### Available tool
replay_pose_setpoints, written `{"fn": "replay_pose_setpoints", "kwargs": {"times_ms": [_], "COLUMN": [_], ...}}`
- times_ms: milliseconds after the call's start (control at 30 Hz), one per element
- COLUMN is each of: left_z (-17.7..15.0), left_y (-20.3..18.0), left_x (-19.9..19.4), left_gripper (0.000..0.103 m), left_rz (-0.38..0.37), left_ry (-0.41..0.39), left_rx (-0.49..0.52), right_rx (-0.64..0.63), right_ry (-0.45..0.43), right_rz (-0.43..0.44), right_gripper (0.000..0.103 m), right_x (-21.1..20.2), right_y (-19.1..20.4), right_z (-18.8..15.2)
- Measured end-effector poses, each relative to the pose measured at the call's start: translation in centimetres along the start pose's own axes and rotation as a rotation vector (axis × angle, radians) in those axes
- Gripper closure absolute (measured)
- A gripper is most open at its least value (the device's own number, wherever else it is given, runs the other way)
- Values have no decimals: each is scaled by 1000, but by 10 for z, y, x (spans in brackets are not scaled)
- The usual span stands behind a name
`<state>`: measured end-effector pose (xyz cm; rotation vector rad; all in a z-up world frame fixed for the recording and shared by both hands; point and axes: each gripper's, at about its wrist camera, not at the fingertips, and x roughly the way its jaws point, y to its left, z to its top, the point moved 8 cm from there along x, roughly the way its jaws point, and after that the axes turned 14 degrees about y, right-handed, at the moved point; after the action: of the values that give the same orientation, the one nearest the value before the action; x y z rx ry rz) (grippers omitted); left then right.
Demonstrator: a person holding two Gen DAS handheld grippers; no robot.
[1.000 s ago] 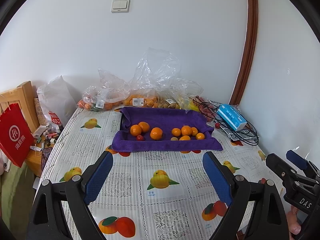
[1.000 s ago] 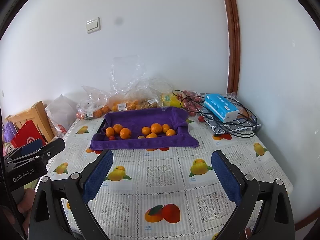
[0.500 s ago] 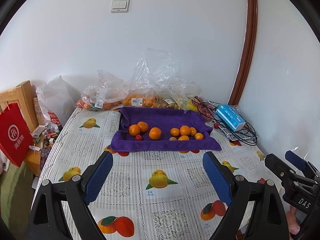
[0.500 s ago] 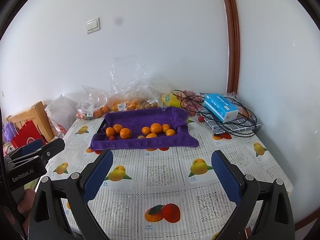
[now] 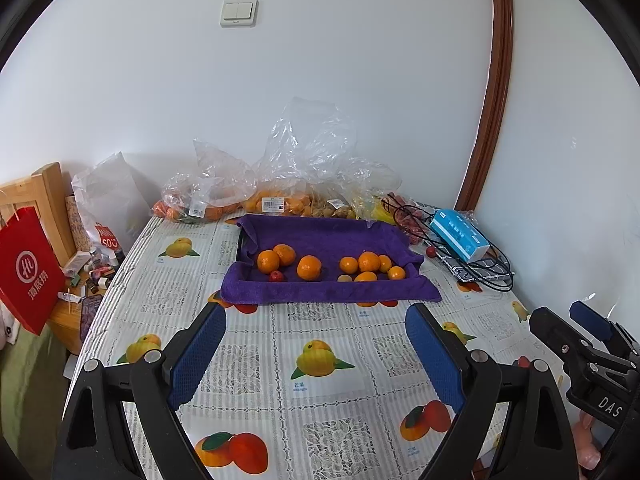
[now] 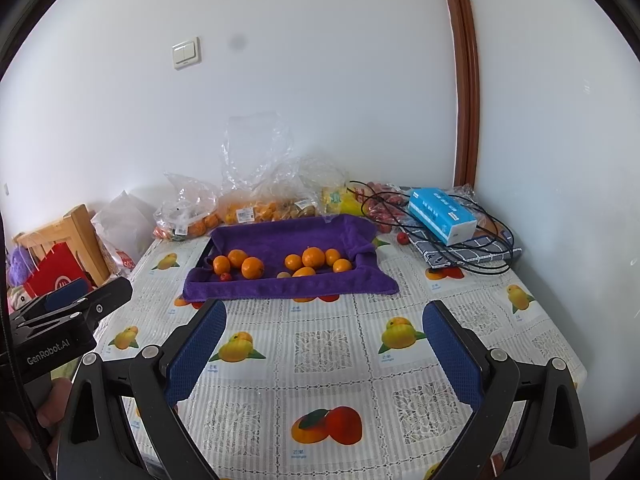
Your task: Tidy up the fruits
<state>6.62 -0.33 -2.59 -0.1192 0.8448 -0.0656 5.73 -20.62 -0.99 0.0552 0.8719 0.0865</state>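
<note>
Both grippers, left (image 5: 316, 344) and right (image 6: 324, 340), are hovering wide open, empty, before the towel (image 5: 328, 240) holding oranges (image 5: 309, 267).

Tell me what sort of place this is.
Probably a room in a home, with a dining table in a corner. The tablecloth has a fruit print, grocery bags of fruit sit against the wall, and a light switch is mounted above. Oranges lie on a purple towel.

A light blue tissue box (image 6: 442, 215) lies on a folded dark checked cloth (image 6: 472, 250) with looped black cables (image 6: 486, 268) at the bench's far right corner. A red paper bag (image 5: 28, 268) hangs off a wooden chair (image 5: 48, 196) left of the bench, and a white double wall switch (image 5: 239, 12) sits high on the wall.
</note>
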Motion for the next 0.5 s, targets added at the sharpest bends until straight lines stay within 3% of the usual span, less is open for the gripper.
{"fn": "replay_pose_setpoints", "kwargs": {"times_ms": [500], "left_z": [-1], "left_y": [2], "left_x": [-2], "left_gripper": [12], "left_rz": [0], "left_ry": [-4], "left_rx": [0], "right_rx": [-5], "right_ry": [-8], "right_rz": [2], "right_gripper": [5], "right_x": [-4], "right_y": [4], "right_z": [0]}}
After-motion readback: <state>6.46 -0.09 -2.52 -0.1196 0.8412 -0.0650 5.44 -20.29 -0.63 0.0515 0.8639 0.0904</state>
